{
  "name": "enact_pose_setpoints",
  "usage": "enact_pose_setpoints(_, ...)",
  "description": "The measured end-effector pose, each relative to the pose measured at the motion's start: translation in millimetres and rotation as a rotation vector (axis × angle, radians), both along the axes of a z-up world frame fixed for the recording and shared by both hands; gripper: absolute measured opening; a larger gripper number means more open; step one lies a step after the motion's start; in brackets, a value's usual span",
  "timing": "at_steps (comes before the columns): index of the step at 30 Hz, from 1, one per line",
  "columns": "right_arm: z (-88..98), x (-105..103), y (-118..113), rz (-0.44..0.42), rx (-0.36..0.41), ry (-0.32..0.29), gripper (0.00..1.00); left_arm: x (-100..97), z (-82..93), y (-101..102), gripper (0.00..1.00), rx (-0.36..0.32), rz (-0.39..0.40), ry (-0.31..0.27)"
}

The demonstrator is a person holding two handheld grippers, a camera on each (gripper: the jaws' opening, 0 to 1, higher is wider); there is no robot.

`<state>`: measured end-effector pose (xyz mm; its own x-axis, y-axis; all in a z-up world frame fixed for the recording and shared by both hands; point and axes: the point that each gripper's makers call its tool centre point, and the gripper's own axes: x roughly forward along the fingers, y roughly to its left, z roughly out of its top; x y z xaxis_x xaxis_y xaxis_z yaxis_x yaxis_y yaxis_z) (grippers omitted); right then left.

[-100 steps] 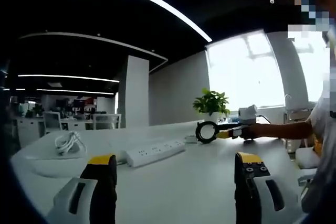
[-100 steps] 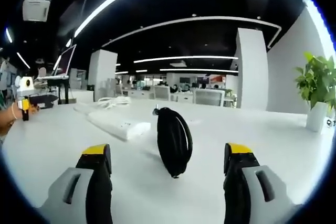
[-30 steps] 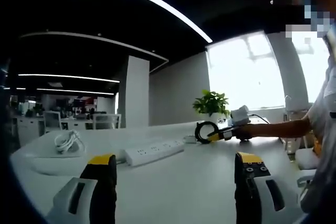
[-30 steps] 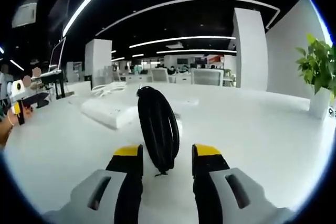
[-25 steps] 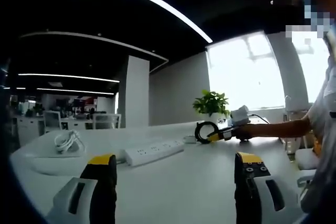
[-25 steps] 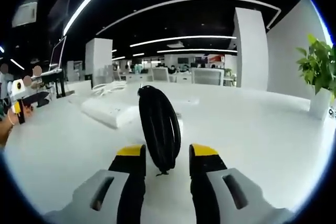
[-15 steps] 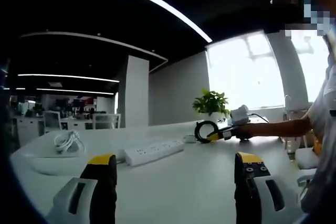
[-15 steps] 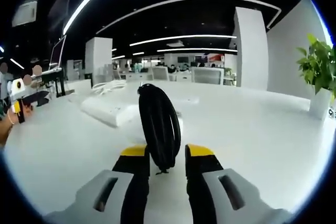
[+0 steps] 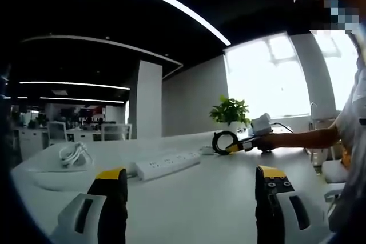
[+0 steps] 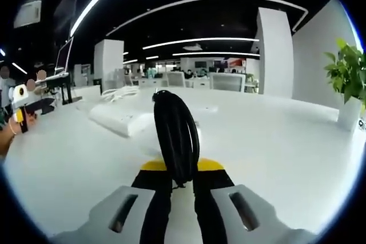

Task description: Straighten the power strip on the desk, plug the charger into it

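A white power strip (image 9: 168,165) lies at a slant on the white desk (image 9: 217,204), its white cord (image 9: 73,154) coiled at the left. My left gripper (image 9: 190,172) hovers open over the desk in front of the strip, holding nothing. Farther right, my right gripper (image 9: 237,147) holds a black coiled charger cable (image 9: 225,143) upright on the desk. In the right gripper view, my right gripper (image 10: 182,167) is shut on the black coil (image 10: 176,138), with the power strip (image 10: 122,123) to its left. My left gripper (image 10: 28,107) shows at the far left.
A potted plant (image 9: 230,112) stands at the back of the desk; in the right gripper view the plant (image 10: 347,84) is at the right edge. A person's arm (image 9: 303,140) reaches in from the right. Office desks and chairs stand beyond.
My right gripper's jaws have closed step by step onto the black coil. The left gripper and the power strip have stayed where they were.
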<state>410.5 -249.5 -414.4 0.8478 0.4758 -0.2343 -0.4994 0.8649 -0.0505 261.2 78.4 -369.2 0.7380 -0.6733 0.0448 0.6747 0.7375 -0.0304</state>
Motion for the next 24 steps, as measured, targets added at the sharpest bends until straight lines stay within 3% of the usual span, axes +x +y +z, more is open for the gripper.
enact_pose_setpoints(24, -0.2, -2.1, 0.2, -0.012, 0.019, 0.05, 0.11, 0.4, 1.6, 0.7, 0.95, -0.011, 0.001, -0.002)
